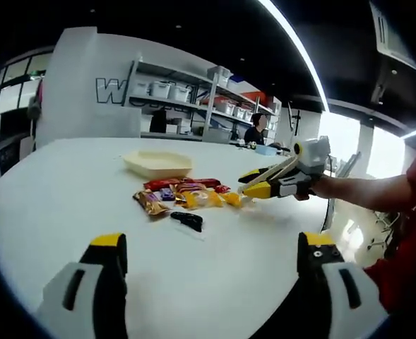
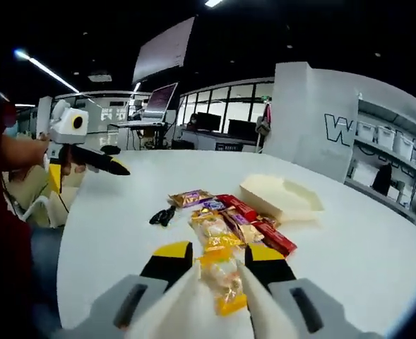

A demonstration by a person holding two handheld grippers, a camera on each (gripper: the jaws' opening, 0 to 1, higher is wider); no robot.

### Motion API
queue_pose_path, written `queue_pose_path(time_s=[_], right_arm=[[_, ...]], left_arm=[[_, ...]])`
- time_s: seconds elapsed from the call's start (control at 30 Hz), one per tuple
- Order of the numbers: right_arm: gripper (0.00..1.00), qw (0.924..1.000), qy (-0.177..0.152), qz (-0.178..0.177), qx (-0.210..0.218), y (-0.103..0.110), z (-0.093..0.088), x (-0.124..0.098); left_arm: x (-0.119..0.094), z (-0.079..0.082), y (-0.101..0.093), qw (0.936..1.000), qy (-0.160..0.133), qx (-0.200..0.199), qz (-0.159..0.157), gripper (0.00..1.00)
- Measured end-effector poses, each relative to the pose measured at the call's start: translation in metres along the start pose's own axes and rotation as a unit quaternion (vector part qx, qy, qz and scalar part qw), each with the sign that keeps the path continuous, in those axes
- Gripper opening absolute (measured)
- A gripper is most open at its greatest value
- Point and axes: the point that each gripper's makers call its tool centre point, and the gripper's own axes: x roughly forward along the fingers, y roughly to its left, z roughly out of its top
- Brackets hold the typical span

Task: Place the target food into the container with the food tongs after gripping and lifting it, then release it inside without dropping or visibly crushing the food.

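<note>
Right gripper view: the cream-coloured food tongs (image 2: 218, 293), carried between the yellow-tipped jaws of the right gripper (image 2: 220, 260), are seen spread to either side of an orange-yellow wrapped snack packet (image 2: 222, 279) lying on the round white surface (image 2: 109, 212); the arms stand apart and no squeeze on the packet is evident, so the grip is judged not yet made. The step in hand is judged to be the closing on this packet. It is advised that the arms be brought in evenly on the packet's two long edges, with only enough pressure to hold, and that the lift be made straight up before any travel. The shallow cream angular tray (image 2: 282, 198), taken to be the container, lies well beyond, on the far side of the pile. Between packet and tray lies a cluster of red, purple and gold wrapped snacks (image 2: 239, 215), touching one another; a neighbour could be dragged along if the tongs are set too deep. A small black object (image 2: 162, 215) lies apart to the left, clear of the path. The left gripper (image 1: 211, 258), seen in the left gripper view, is held open and empty above the surface, away from the food.
</note>
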Motion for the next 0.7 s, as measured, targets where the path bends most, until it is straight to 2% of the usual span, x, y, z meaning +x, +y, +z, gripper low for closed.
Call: queue_pose_path(time_s=[0.1, 0.3, 0.47, 0.7], right_arm=[[0.25, 0.9999, 0.007, -0.001, -0.010, -0.003, -0.002, 0.003], [0.26, 0.9999, 0.014, -0.002, 0.000, -0.007, -0.009, 0.005], [0.25, 0.9985, 0.030, -0.003, -0.046, -0.005, -0.015, 0.009], [0.17, 0.9991, 0.036, -0.008, -0.022, -0.008, -0.016, 0.015]], left_arm=[[0.000, -0.001, 0.000, 1.0000, 0.001, -0.001, 0.000, 0.99], [-0.001, 0.001, 0.001, 1.0000, 0.000, 0.002, 0.001, 0.99], [-0.002, 0.001, 0.001, 1.0000, 0.001, 0.001, 0.003, 0.99], [-0.004, 0.002, 0.003, 1.0000, 0.000, 0.001, 0.006, 0.98]])
